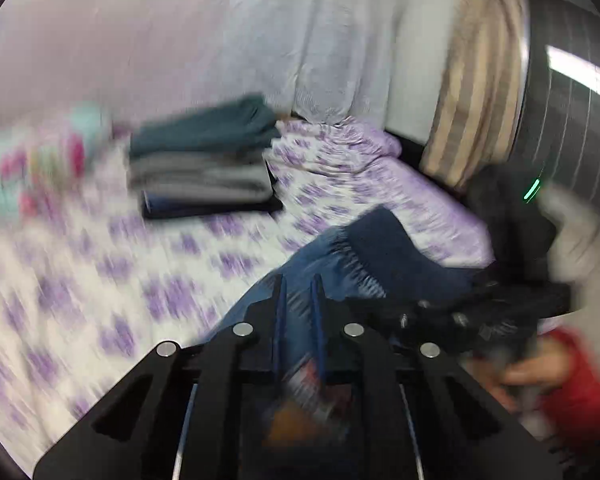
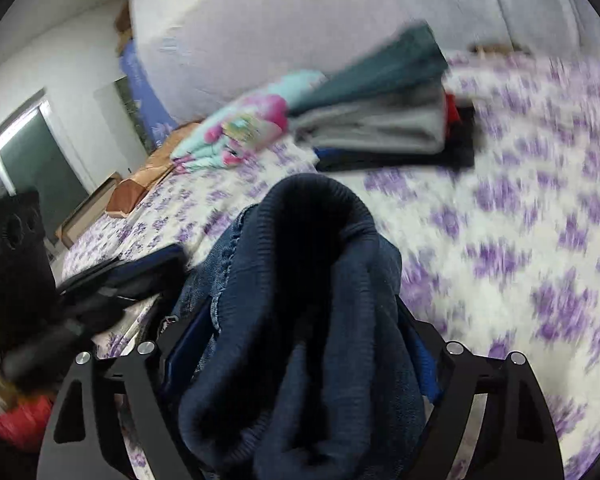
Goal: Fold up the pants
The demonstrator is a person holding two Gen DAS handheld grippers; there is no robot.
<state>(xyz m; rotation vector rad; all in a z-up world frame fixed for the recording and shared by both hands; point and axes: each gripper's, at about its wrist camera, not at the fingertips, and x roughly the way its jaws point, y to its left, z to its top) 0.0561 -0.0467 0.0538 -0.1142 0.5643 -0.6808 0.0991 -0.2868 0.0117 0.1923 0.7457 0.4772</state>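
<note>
Bed: purple-flowered white bedsheet point(image 1: 80, 280) lay under everything, a pale wall behind.
Left tongs point(image 1: 299, 280): narrow, pinched on the blue denim pants point(image 1: 340, 256) near their waist.
Right tongs point(image 2: 304, 320): wide, with the bunched dark knit waistband point(image 2: 316, 240) filling the gap; whether the pads pressed on it could not be told.
Step, judged: lifting the pants by the waist; keeping both grips level and pulling apart should let the legs hang flat.
Count: one pair in hand; one stack of folded clothes point(image 1: 204, 160), layers too blurred to count; one pink-and-turquoise bundle point(image 2: 244, 128).

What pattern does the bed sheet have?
Purple flowers on white bed sheet; clearest in the right wrist view.
</note>
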